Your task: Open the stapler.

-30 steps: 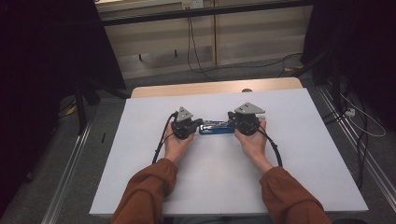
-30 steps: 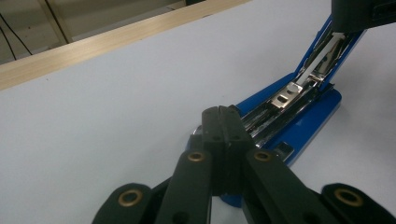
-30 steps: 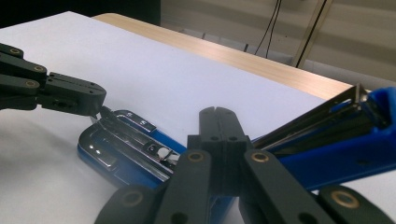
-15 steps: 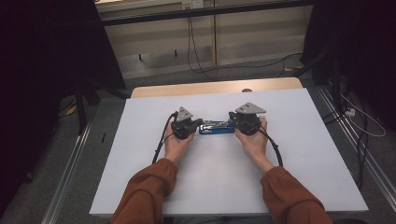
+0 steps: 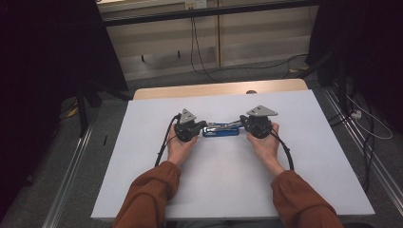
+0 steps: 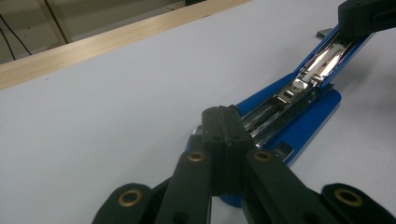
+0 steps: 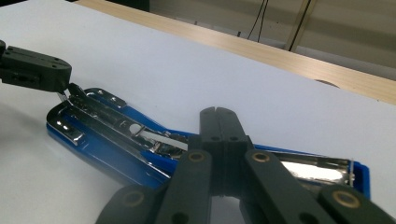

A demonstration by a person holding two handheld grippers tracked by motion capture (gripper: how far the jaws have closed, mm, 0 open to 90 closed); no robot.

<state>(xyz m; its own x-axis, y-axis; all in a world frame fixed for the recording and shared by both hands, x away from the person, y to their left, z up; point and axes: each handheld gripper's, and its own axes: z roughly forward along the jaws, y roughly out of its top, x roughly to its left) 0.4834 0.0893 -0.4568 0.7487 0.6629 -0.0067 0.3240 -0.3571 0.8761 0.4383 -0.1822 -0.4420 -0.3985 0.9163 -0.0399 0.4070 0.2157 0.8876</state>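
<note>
We had both grippers on the blue stapler [image 5: 221, 130] mid-table [image 5: 309, 156], left gripper [image 6: 223, 122] pinched tight on its metal tip, right gripper [image 7: 219, 122] jaws together over the opened top arm, stapler splayed open.

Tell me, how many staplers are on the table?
1. The blue stapler lies opened up in the middle of the white table, between the left gripper and the right gripper. I see no others.
</note>
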